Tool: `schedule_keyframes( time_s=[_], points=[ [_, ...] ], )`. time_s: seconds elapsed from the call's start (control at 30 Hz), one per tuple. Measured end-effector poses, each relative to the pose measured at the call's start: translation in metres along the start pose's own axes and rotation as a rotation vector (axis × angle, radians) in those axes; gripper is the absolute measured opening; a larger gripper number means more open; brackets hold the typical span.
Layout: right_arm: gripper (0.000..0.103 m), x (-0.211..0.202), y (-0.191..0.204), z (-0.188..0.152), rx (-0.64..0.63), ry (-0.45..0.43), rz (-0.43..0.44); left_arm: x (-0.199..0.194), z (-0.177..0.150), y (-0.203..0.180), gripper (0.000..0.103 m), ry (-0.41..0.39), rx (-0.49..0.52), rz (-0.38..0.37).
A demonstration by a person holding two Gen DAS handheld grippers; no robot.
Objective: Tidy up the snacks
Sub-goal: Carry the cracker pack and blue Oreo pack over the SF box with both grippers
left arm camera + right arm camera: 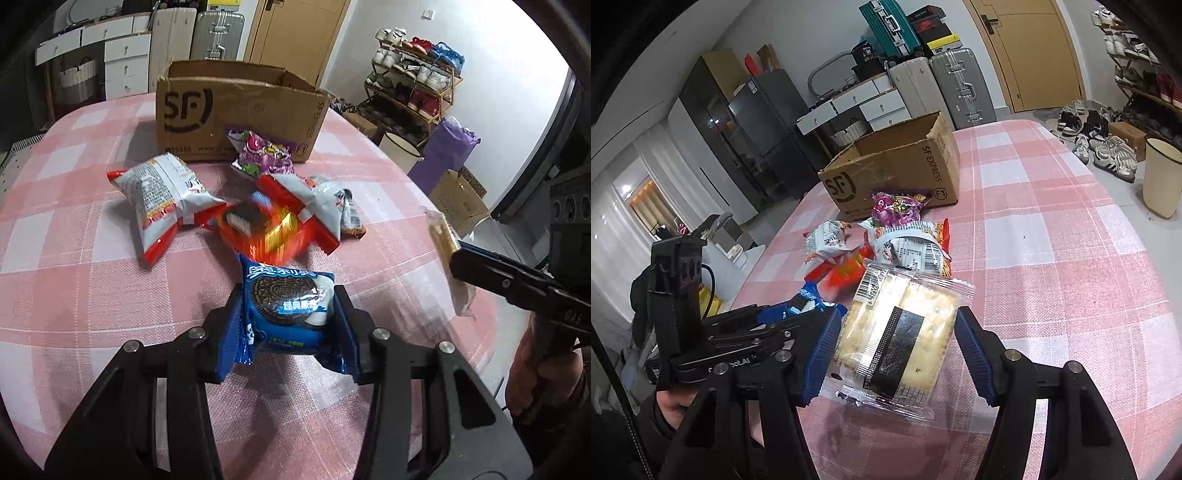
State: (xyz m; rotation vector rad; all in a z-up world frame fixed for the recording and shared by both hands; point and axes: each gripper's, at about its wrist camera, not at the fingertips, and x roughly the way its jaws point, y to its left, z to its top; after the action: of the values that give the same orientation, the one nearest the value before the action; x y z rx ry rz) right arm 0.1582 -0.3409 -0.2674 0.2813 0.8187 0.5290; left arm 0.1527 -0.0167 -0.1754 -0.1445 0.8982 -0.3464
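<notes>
My left gripper (288,295) is shut on a blue Oreo pack (284,314), held a little above the pink checked tablecloth (74,295). My right gripper (899,315) is shut on a clear pack of pale crackers (897,339), also off the table. In the left wrist view that cracker pack (441,236) hangs edge-on at the right. Further back lie a red Oreo pack (258,229), two white-and-red bags (162,203) (317,203) and a purple bag (262,153). Behind them stands an open SF cardboard box (236,110) (897,170).
The table's right edge drops to the floor, where a cream bin (1161,177), shoes (1112,155), a shoe rack (413,85), a purple bag (448,147) and a cardboard box (458,199) stand. Suitcases (960,85) and white drawers (882,107) line the back wall.
</notes>
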Motion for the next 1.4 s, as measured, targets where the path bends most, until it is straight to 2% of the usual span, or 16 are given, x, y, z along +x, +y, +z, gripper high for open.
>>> schedule_keyframes(
  time_s=[0.33, 0.47, 0.73, 0.87, 1.13, 1.4],
  points=[
    [0.064, -0.009, 0.011, 0.013, -0.027, -0.030, 0.001, -0.036, 0.006, 0.000, 0.043, -0.053, 0.002, -0.010],
    [0.064, -0.013, 0.016, 0.024, -0.023, -0.031, 0.045, -0.052, 0.016, 0.004, 0.043, -0.072, 0.012, 0.020],
    [0.064, -0.027, 0.035, 0.056, -0.057, -0.070, 0.097, -0.093, 0.046, 0.014, 0.043, -0.111, 0.021, 0.025],
    [0.064, -0.031, 0.043, 0.074, -0.055, -0.081, 0.162, -0.110, 0.061, 0.014, 0.043, -0.134, 0.032, 0.011],
    [0.064, -0.041, 0.065, 0.111, -0.120, -0.137, 0.182, -0.135, 0.093, 0.011, 0.043, -0.177, 0.037, 0.000],
    [0.065, -0.043, 0.080, 0.155, -0.174, -0.193, 0.184, -0.151, 0.138, 0.013, 0.043, -0.211, 0.037, 0.024]
  ],
)
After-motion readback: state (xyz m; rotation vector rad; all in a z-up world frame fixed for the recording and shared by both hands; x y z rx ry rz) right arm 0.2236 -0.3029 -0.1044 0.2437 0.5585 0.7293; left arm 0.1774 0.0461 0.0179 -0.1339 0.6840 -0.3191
